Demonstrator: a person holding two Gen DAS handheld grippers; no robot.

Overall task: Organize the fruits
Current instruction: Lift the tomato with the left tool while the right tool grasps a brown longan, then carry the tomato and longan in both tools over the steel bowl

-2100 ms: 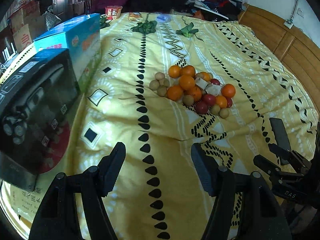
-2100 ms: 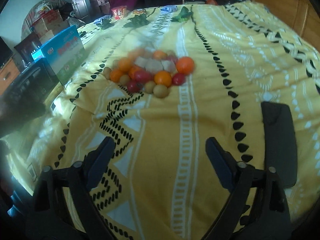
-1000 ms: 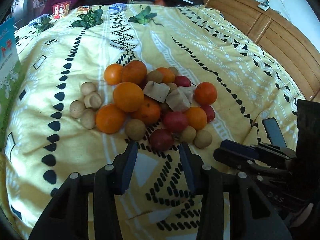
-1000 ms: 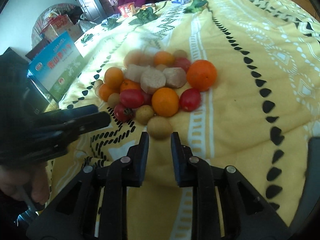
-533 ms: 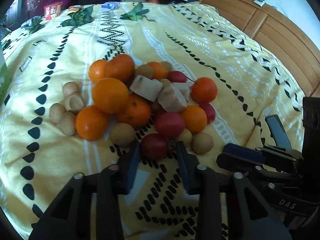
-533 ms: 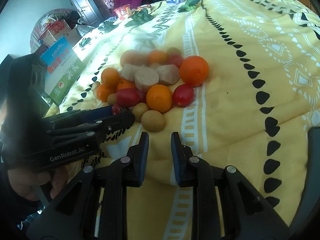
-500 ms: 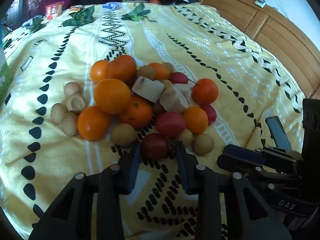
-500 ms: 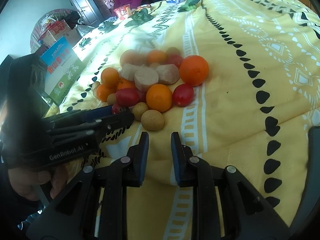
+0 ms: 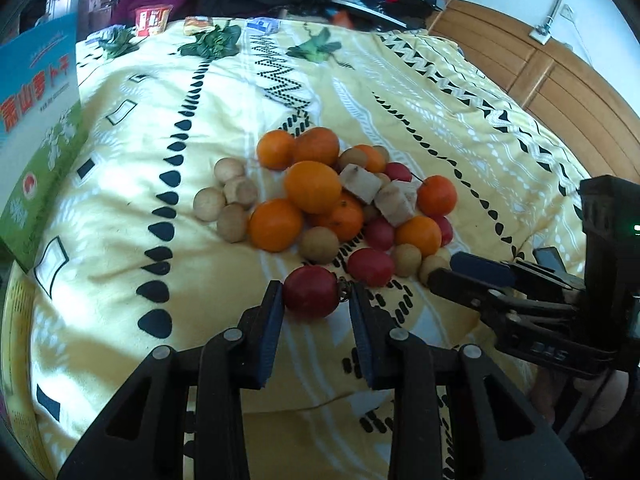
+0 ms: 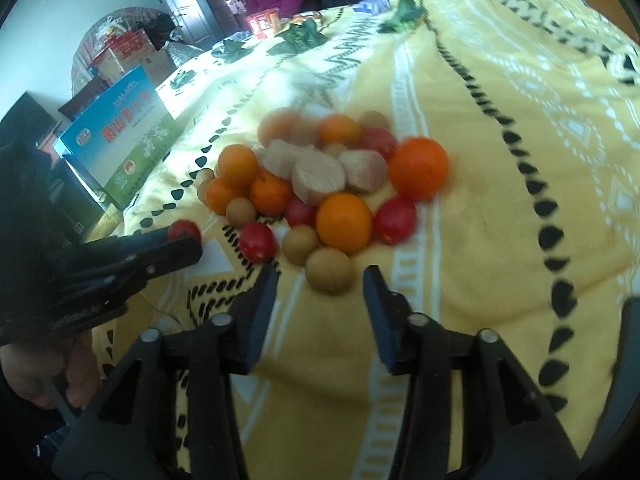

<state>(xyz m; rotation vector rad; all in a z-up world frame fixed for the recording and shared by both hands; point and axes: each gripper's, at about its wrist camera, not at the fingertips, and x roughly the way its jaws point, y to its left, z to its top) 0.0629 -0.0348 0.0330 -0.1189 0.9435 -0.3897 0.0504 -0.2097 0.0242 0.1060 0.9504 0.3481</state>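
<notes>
Left tool closed on a tomato and drew it from the pile; right tool began opening.

Two seconds earlier both tools stood wide apart, well back from the fruit pile (image 9: 340, 200) on the bed. Both then advanced and narrowed. The left tool (image 9: 316, 304) came around the nearest red tomato (image 9: 311, 292), pads pressing its sides, and the tomato ended up apart from the pile, toward the near left. The right tool (image 10: 320, 280), fully closed half a second before, was opening, its jaws either side of a tan round fruit (image 10: 330, 270) without touching it.
</notes>
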